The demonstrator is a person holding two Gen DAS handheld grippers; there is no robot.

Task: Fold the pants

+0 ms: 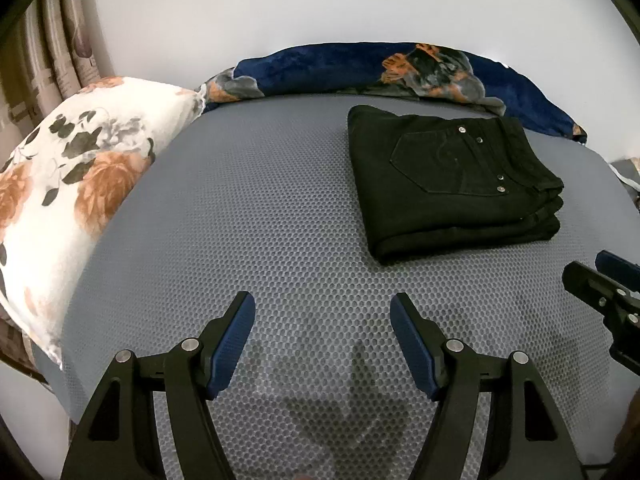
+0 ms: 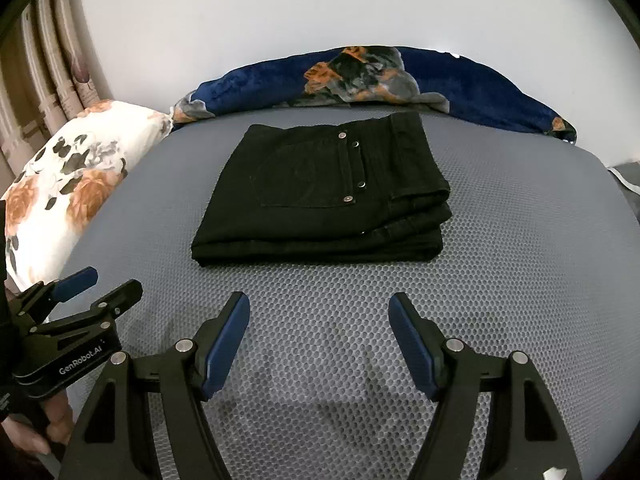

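The black denim pants (image 2: 320, 196), folded into a thick rectangle, lie mid-bed on the grey dotted mattress (image 2: 520, 280), long axis crosswise. The right claw (image 2: 319, 312) sits squarely before them, the left claw (image 1: 322, 312) off to their left; both gape wide and empty.

The left gripper (image 1: 322, 344) and right gripper (image 2: 319, 342) hover side by side, angled downward, jaws wide apart and empty. A hand (image 2: 48, 436) grips the left one's handle.

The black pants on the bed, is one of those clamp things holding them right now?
No: the folded black pants lie alone on the grey mattress, and the right gripper hangs open short of them.
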